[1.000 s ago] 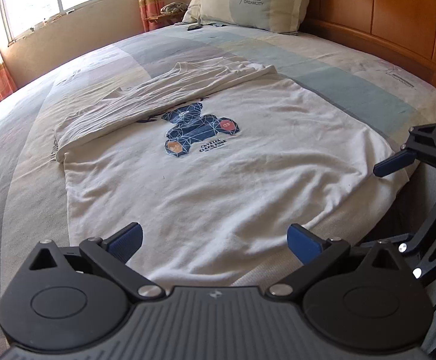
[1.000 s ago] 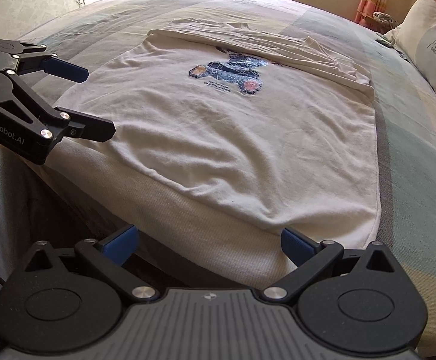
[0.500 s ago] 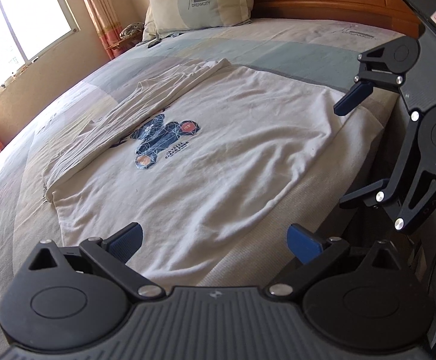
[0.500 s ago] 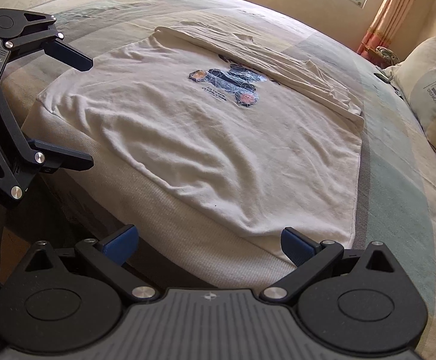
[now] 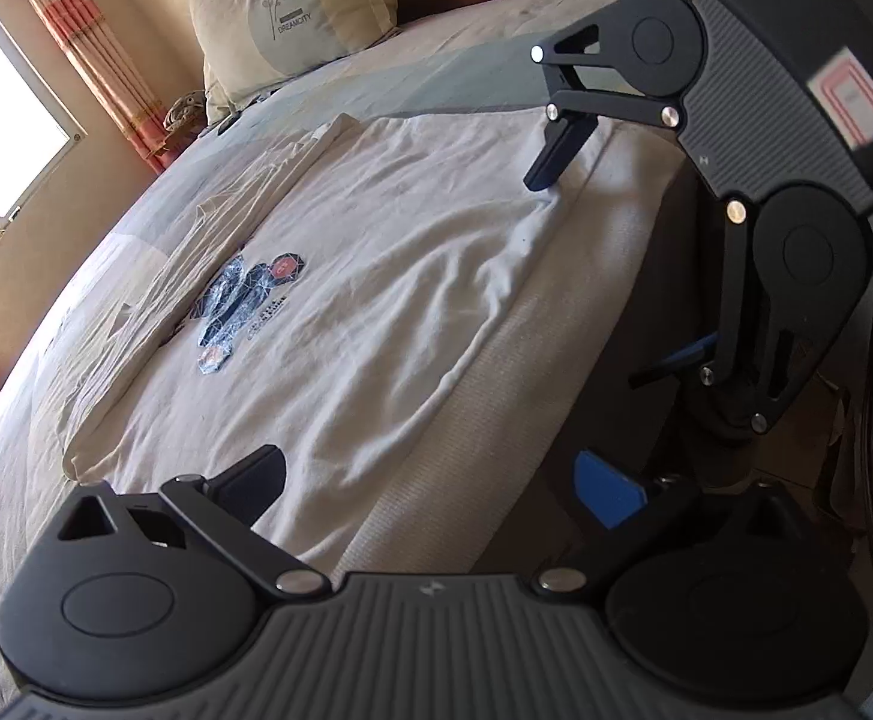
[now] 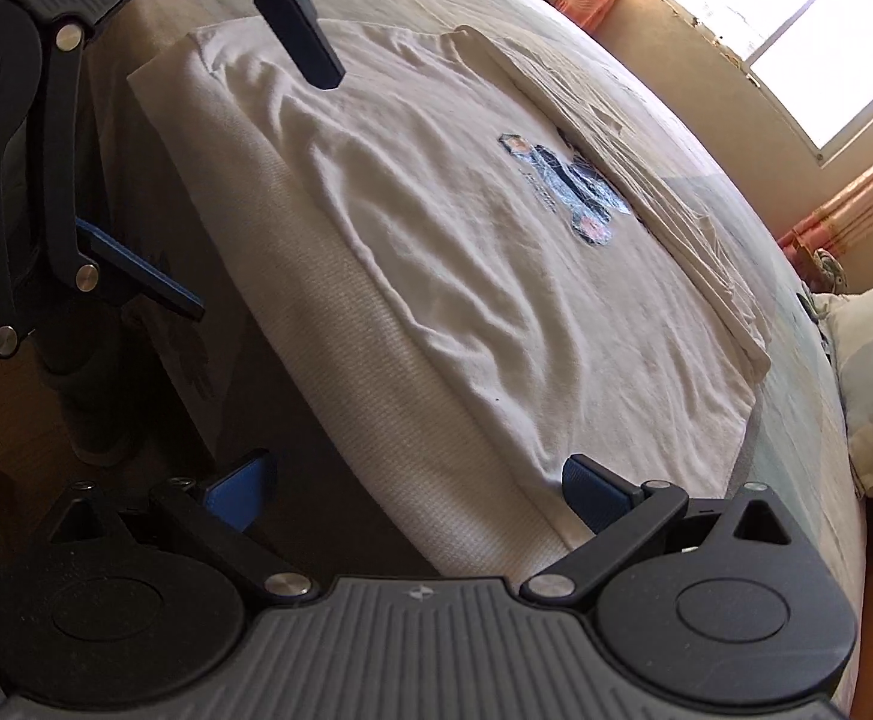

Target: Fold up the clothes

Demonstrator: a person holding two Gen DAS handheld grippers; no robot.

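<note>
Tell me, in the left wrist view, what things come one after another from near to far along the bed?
left gripper → white T-shirt → pillow

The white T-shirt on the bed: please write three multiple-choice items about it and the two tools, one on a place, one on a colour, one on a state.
1. Where does the white T-shirt lie?
A. along the bed's near edge
B. on the pillow
C. on the floor

2. What colour is most of its printed figure?
A. green
B. dark blue
C. yellow

3. How are the left tool and right tool?
A. both shut on cloth
B. one shut
C. both open, holding nothing

Key: 1 A, the shirt reaches the mattress edge; 2 B, the print is dark blue with small red patches; 3 C, each tool's fingers stand wide apart over the shirt's near side.
</note>
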